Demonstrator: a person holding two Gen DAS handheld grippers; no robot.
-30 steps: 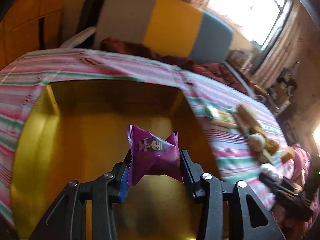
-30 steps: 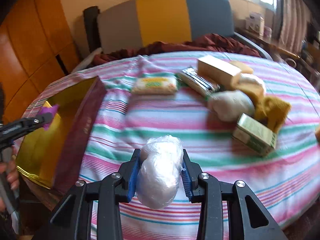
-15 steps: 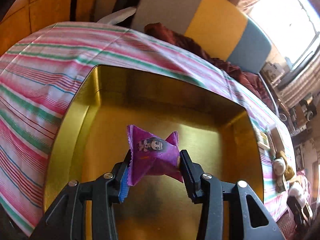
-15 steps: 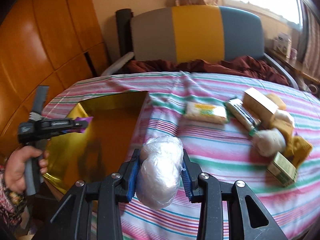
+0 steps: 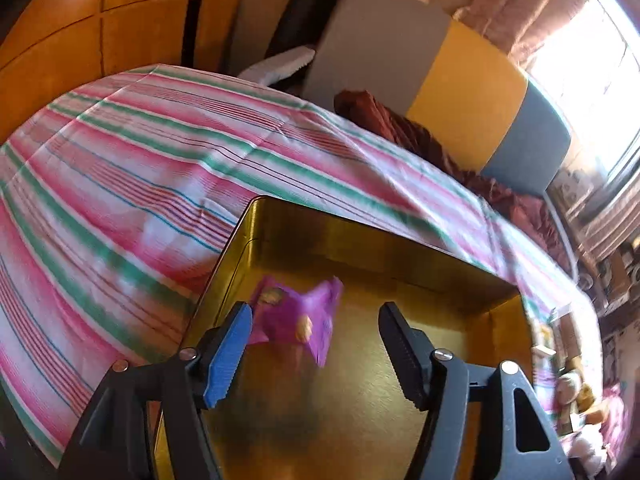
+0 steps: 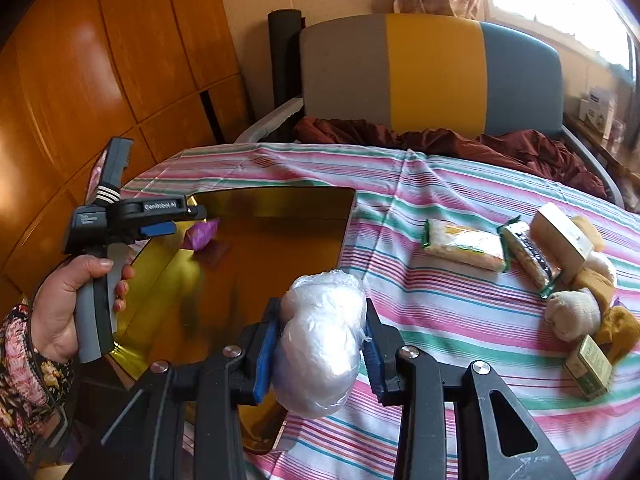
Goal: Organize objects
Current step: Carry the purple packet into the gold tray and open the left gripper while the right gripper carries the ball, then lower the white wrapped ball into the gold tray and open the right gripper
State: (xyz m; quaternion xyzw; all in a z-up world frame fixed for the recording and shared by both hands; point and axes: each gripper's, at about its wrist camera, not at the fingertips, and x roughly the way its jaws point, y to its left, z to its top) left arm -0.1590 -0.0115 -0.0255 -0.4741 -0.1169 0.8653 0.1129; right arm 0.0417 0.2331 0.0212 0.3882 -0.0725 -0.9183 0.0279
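Left tool [image 5: 316, 344] is angled steeply down over the shiny gold rectangular metal tin [image 5: 360, 248]. Its jaws have just been opening and now stand spread, nothing pinched. In the right wrist view a hand [image 6: 68, 300] in a floral sleeve grips its grey handle at the tin's left edge.

Right tool [image 6: 320, 344] tilts down over the tin's near right corner, pressed onto a white lump wrapped in clear plastic film [image 6: 320, 340], pads touching both sides.

Surface: round, covered by a pink, green and white striped cloth [image 6: 440, 312]. The tin sits at its left. Behind: a chair with grey, yellow and blue back panels [image 6: 432, 76], dark red fabric [image 6: 460, 140] on the seat, orange wood panelling [image 6: 100, 60], a bright window at upper right.

Purple crinkled snack packet [image 5: 296, 320] is blurred, inside the tin's outline, just ahead of the left tool's blue pad [image 5: 228, 352], clear of both pads. Can't tell whether it rests on the tin floor.

Wrapped snack bars, small boxes and pale rolls [image 6: 560, 264] cluster on the cloth at right, well apart from the tin.
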